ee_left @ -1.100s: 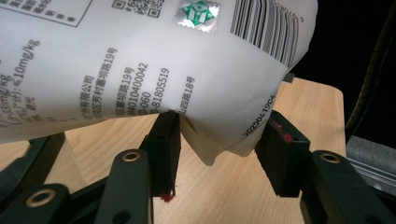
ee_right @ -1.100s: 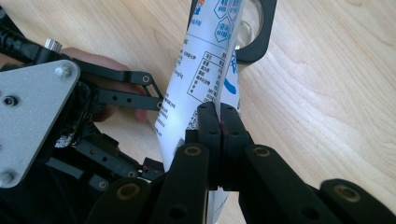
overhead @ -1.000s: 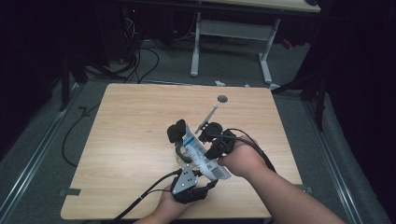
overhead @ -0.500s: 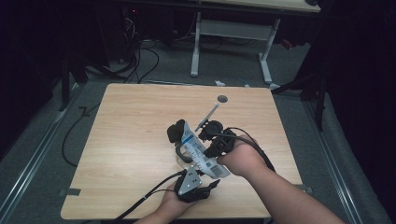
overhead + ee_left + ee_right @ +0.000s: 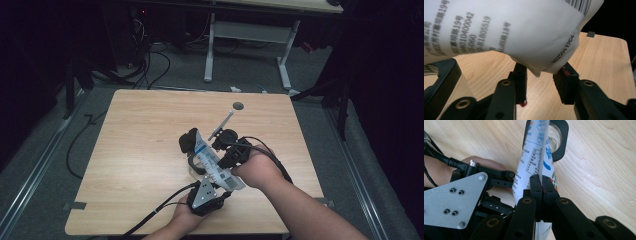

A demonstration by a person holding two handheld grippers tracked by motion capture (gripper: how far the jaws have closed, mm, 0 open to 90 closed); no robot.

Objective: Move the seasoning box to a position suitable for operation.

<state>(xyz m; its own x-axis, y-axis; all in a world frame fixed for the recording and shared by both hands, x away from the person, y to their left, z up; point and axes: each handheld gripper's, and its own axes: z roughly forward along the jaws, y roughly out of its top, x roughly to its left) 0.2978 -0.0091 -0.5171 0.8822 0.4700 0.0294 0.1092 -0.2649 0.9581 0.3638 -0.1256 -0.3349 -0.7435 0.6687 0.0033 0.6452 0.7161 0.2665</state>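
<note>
Right gripper point(image 5: 541, 187) clamped on pouch point(image 5: 212, 162) edge above jar point(image 5: 555, 135). Left gripper point(image 5: 540, 85) jaws just closing, pouch corner between, not yet pinched. I squeeze gently, keeping it steady.

The right gripper point(image 5: 541, 185) pinches the printed white pouch point(image 5: 534, 157) edge-on above the table point(image 5: 599, 170), a black-framed jar point(image 5: 557, 137) beyond

Pouch point(image 5: 212, 162) mid-table point(image 5: 135, 145), tilted over jar point(image 5: 192, 165); round disc point(image 5: 238, 106) behind, near far edge.
</note>
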